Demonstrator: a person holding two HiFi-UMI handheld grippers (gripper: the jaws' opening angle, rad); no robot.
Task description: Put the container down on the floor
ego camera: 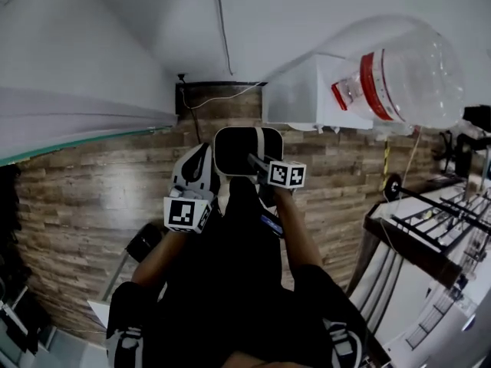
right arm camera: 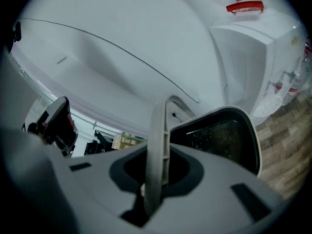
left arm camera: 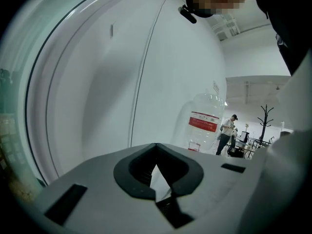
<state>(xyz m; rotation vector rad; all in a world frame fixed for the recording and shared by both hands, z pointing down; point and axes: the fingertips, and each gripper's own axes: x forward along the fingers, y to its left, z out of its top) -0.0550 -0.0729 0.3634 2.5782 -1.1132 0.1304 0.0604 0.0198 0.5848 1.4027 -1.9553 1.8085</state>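
**A:** Where is the container?

**B:** The container is at the middle of the head view, between the two grippers. It is above the wooden floor, near the foot of the white wall. I can't tell whether its base touches the planks.

**A:** Which way does it point?

**B:** Its mouth faces up toward the head camera, dark inside a white rim. The mouth is a rounded rectangle with its longer side running left to right across the frame. Its depth runs away from the camera and is hidden, so I can't give the body's long axis.

**A:** And the claws?

**B:** The right gripper has its jaws nearly together, clamped on the thin pale handle that arcs up between them. The left gripper is drawn close too, pinching a thin white edge. In the head view its nose meets the container's left rim.

**A:** What's the count?

**B:** One container, one handle, two grippers. At the upper right of the head view there is one clear water bottle with a red label. Its neck points toward one white dispenser.
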